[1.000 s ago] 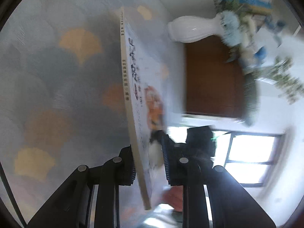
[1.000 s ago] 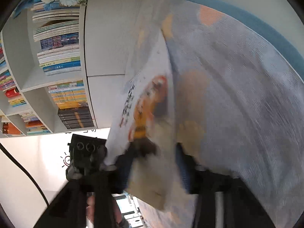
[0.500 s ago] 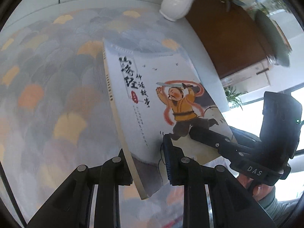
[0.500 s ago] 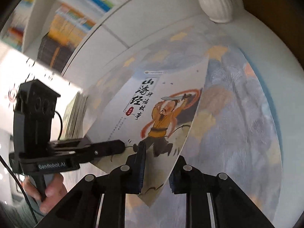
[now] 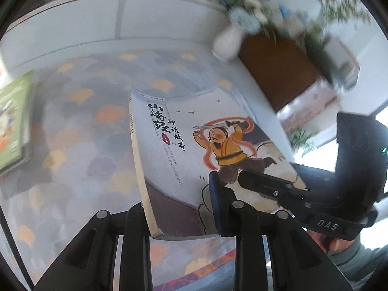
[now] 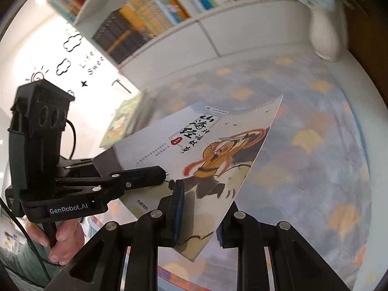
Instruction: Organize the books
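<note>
A picture book with a pale cover, black brush lettering and a cartoon swordsman in yellow is held in the air, cover up, over a patterned blue-grey cloth. My left gripper is shut on its near spine corner, one pad on the cover and the other finger under the spine. My right gripper is shut on the opposite near corner of the same book. Each wrist view shows the other tool: the right gripper at the book's right edge, the left gripper at the spine end.
A stack of books with a green cover lies on the cloth at the left. A white vase with flowers stands at the far right by a brown cabinet. A white bookshelf full of books runs along the back.
Both grippers have risen and rolled with the book. It went from edge-on and upright to lying cover up. The bookshelf and the green stack have come into view.
</note>
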Action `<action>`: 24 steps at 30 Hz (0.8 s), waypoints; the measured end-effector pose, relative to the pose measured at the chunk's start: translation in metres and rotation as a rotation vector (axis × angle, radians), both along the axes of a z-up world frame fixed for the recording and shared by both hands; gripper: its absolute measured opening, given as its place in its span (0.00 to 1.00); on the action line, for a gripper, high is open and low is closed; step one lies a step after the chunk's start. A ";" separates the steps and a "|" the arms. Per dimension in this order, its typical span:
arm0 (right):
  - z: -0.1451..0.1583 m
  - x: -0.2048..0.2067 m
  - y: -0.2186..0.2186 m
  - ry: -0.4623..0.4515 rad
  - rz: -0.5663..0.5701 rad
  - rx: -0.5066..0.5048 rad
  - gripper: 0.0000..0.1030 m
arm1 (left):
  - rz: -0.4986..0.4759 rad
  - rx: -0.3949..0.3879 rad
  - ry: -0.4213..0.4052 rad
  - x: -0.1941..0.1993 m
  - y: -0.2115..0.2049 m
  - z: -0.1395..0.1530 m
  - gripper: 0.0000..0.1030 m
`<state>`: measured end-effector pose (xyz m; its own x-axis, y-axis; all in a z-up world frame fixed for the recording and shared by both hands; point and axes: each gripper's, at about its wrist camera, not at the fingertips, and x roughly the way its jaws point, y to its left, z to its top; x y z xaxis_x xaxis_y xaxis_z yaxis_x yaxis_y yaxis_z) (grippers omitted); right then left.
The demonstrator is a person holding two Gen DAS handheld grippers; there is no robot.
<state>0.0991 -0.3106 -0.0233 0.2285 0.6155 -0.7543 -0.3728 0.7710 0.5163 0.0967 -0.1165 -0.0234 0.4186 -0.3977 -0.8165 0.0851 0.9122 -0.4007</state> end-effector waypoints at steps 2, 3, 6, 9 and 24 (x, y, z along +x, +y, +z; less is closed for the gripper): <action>0.016 0.001 0.028 -0.030 0.024 0.023 0.21 | 0.039 -0.003 -0.043 -0.011 0.035 0.018 0.23; 0.025 0.002 0.049 -0.052 0.043 0.042 0.21 | 0.059 0.005 -0.067 -0.015 0.052 0.027 0.23; 0.047 0.007 0.109 -0.113 0.098 0.084 0.21 | 0.124 0.073 -0.129 -0.027 0.107 0.055 0.23; 0.064 0.015 0.178 -0.144 0.151 0.112 0.22 | 0.182 0.153 -0.186 -0.037 0.158 0.072 0.28; 0.002 0.096 0.379 -0.063 0.217 0.044 0.25 | 0.339 -0.103 -0.091 0.017 0.351 -0.017 0.28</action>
<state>0.1950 0.0685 -0.0210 0.1329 0.6873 -0.7141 -0.5605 0.6463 0.5178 0.1138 0.2341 -0.0403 0.6096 -0.3017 -0.7331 -0.1763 0.8500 -0.4964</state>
